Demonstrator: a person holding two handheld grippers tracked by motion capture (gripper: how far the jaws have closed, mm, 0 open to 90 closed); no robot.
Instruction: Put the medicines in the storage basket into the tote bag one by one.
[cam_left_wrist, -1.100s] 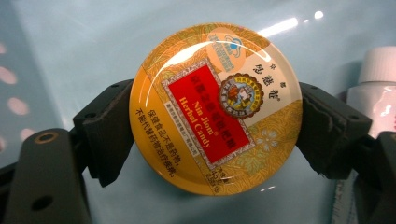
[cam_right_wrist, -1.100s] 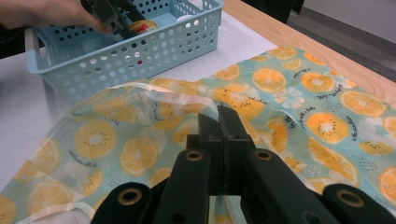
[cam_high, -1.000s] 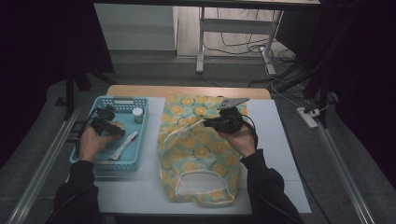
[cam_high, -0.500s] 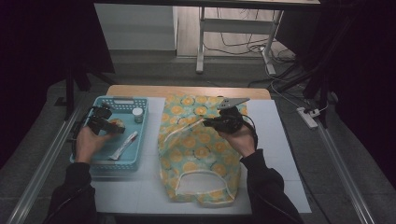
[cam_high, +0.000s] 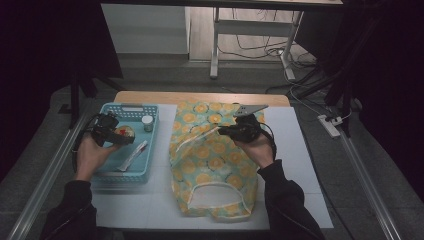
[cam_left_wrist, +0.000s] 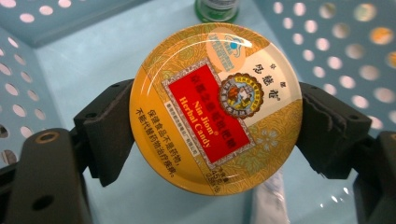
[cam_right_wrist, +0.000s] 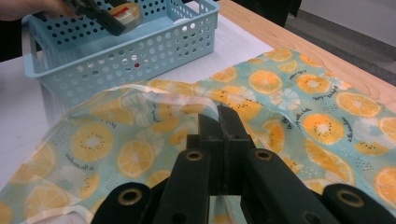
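Left gripper view first: left gripper (cam_left_wrist: 215, 135) clamped on the round candy tin (cam_left_wrist: 215, 108), one black pad pressed to each side of its rim, lid face-up toward the camera. Beneath the tin, floor of the blue basket (cam_left_wrist: 93, 51); just beyond it, a small green-capped bottle (cam_left_wrist: 217, 8). Over to the high view: left hand (cam_high: 92, 152) reaching in from the basket's near-left corner, tin (cam_high: 123, 134) hanging above the basket floor, higher than a second ago. White tube (cam_high: 133, 155) lying just beside it. Right gripper (cam_right_wrist: 221, 122) pinched tight on the rim of the orange-print bag (cam_right_wrist: 289, 100), lifting that edge off the table (cam_high: 295, 145); unchanged since a second ago.
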